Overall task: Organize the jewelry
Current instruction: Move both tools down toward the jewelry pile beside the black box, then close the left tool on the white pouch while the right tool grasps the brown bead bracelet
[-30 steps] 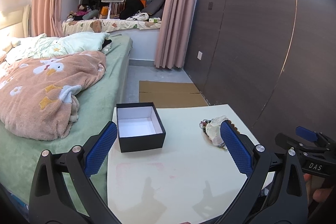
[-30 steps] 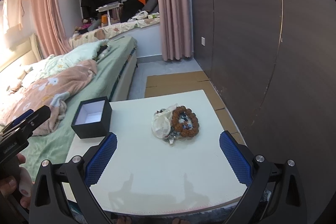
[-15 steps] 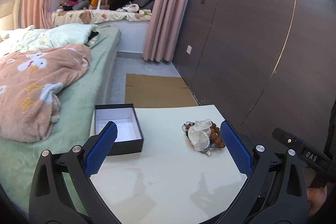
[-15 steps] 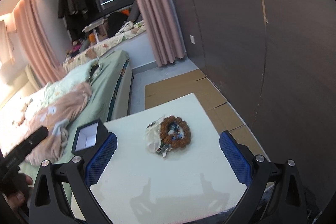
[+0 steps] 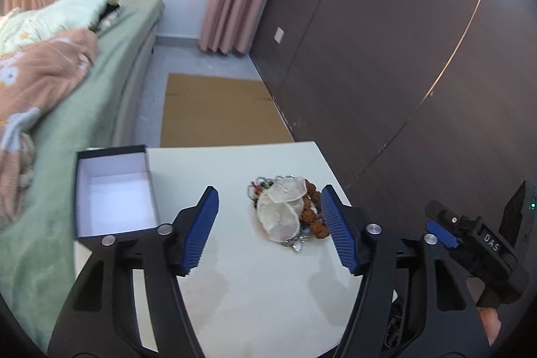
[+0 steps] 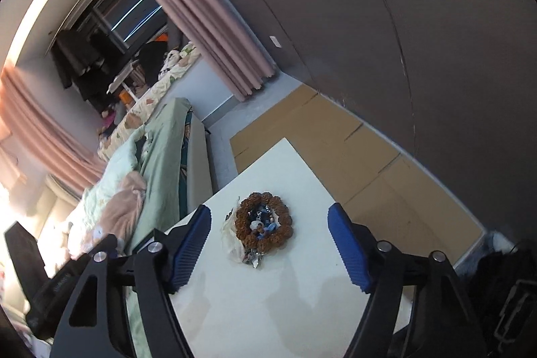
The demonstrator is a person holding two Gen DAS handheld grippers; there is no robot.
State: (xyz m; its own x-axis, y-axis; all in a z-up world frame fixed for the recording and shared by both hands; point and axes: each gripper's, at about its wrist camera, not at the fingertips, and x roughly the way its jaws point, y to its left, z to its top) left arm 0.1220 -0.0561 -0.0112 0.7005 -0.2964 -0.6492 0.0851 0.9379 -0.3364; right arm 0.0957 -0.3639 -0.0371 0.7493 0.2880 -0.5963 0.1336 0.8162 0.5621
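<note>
A jewelry pile (image 5: 285, 213) lies on the white table (image 5: 251, 297): a pale translucent pouch (image 5: 280, 212), a brown bead bracelet (image 5: 312, 217) and small dark pieces. Left of it stands an open black box (image 5: 114, 190) with a white, empty inside. My left gripper (image 5: 269, 190) hovers just short of the pile with its jaws closing and nothing touched between them. In the right wrist view the bracelet (image 6: 263, 223) rings the small pieces. My right gripper (image 6: 268, 208) frames the pile from the near side, its jaws closing too and touching nothing. The right gripper's body (image 5: 470, 237) shows at the far right.
A bed (image 5: 84, 123) with a green sheet and a pink blanket runs along the table's left side. Flat cardboard (image 5: 214, 109) lies on the floor beyond the table. A dark panelled wall (image 5: 402, 56) stands close on the right. The left gripper's body (image 6: 63, 280) sits low left.
Both grippers have moved forward toward the jewelry pile, which now looks larger. Both pairs of jaws have narrowed. The right wrist view has rolled, so the room looks tilted.
</note>
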